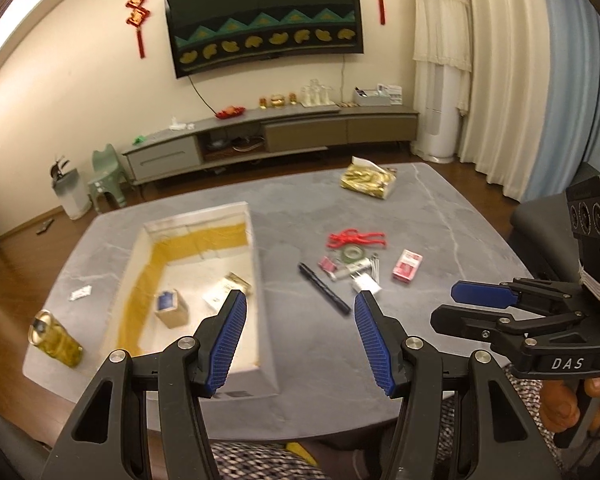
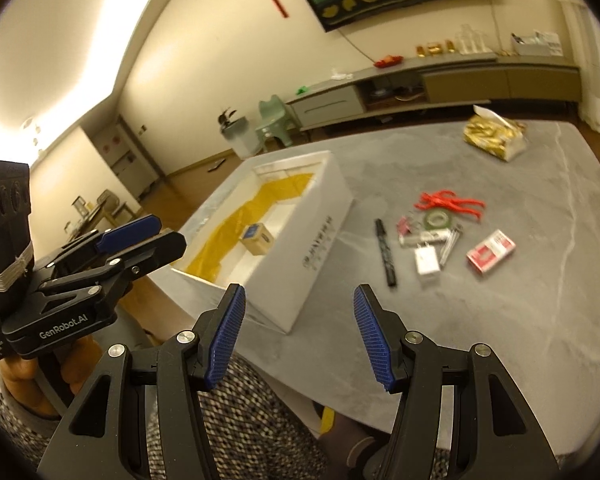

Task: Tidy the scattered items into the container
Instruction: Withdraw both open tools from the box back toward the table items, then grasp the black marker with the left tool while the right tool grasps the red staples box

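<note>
I hold both tools back over the near edge of the grey marble-patterned table (image 1: pixel 440 208), and neither has anything in it — my left gripper (image 1: pixel 300 336) has its blue ribbed pads spread wide, and my right gripper (image 2: pixel 300 332) is just as wide apart and empty. The open white rectangular box with the yellow lining (image 1: pixel 256 280) sits ahead and to the left of my right tool, with a small tan carton with a blue top (image 1: pixel 171 308) and a flat white-and-gold packet (image 1: pixel 228 290) already lying inside. What is left to gather lies in a loose cluster to the right of the box: a slim black marker pen (image 2: pixel 385 252), a white plug-like block (image 2: pixel 427 261), a red-and-white card packet (image 2: pixel 491 252), a green roll of tape (image 2: pixel 438 219) and a red tangled cord (image 2: pixel 452 202) beyond it. The pen is the nearest piece to the box, just beside its right wall but apart from it, and its long axis runs away from me, nearly in line with my right tool's view — so I judge the right hand is the better placed, and that the jaws would want to close across the pen's narrow width, not along it. A gold foil bag (image 2: pixel 494 138) lies well apart at the far side, and a yellow-green glass jar (image 1: pixel 56 338) stands left of the box.
</note>
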Action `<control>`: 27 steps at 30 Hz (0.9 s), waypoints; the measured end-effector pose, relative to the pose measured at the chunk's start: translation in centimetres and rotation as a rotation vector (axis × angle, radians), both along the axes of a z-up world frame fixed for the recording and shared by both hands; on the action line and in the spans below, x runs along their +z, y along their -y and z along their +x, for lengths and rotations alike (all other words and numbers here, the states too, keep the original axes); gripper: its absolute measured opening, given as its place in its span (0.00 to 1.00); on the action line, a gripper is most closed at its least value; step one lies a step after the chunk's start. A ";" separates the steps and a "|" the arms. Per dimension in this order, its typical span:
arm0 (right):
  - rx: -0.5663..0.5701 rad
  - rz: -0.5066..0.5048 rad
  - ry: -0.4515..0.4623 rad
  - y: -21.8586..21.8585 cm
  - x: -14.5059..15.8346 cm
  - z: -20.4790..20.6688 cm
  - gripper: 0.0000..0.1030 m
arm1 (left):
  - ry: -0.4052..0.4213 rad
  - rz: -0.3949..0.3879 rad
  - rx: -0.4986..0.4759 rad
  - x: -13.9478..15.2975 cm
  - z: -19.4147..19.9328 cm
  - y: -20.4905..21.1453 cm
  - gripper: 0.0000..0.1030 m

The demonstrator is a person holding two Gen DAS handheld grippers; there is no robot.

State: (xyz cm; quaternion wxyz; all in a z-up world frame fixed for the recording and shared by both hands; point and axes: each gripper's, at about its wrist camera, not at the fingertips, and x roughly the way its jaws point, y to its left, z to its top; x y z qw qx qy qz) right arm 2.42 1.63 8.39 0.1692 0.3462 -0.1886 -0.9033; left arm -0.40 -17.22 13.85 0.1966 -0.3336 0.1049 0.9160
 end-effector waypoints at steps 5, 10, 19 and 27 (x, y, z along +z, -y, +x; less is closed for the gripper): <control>-0.060 0.005 0.033 -2.2 -2.1 0.1 0.58 | 0.061 0.014 -0.032 -2.1 -0.5 -2.0 0.56; -0.115 0.019 0.070 -4.3 -4.2 -0.3 0.58 | 0.142 0.041 -0.042 -4.6 -2.3 -4.1 0.56; -0.203 0.047 0.135 -8.0 -7.5 -2.4 0.58 | 0.278 0.060 -0.009 -9.6 -7.6 -6.5 0.56; -0.255 0.049 0.188 -9.9 -9.8 -6.4 0.58 | 0.353 0.036 0.028 -14.7 -12.8 -8.1 0.56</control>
